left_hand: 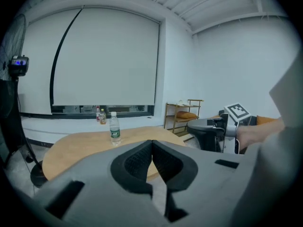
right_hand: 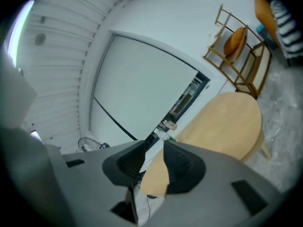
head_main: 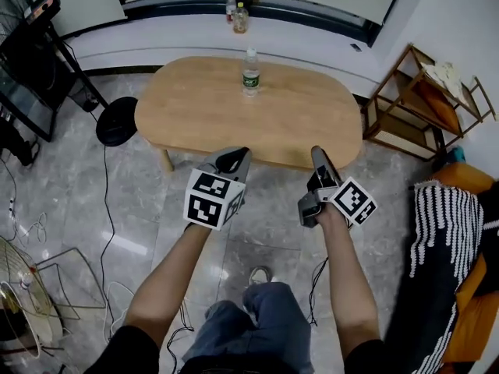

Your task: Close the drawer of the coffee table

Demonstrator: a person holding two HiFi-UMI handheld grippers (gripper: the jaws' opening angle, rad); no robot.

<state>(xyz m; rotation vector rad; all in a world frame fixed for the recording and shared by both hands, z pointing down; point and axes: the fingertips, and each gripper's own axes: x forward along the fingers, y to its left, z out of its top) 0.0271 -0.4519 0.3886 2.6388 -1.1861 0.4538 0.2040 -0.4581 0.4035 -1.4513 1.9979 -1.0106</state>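
Observation:
The oval light-wood coffee table stands ahead of me, with a clear water bottle upright on its top. No drawer shows on its near side. My left gripper hangs in the air just short of the table's front edge. In the left gripper view its gripper has its tips touching and holds nothing, and the table and bottle lie beyond. My right gripper is level with it to the right. In the right gripper view its gripper shows a narrow gap with nothing in it.
A wooden shelf rack stands at the right, with a striped cushion on an orange seat nearer me. A black round stand base, dark equipment and floor cables are at the left. Two bottles sit on the window ledge.

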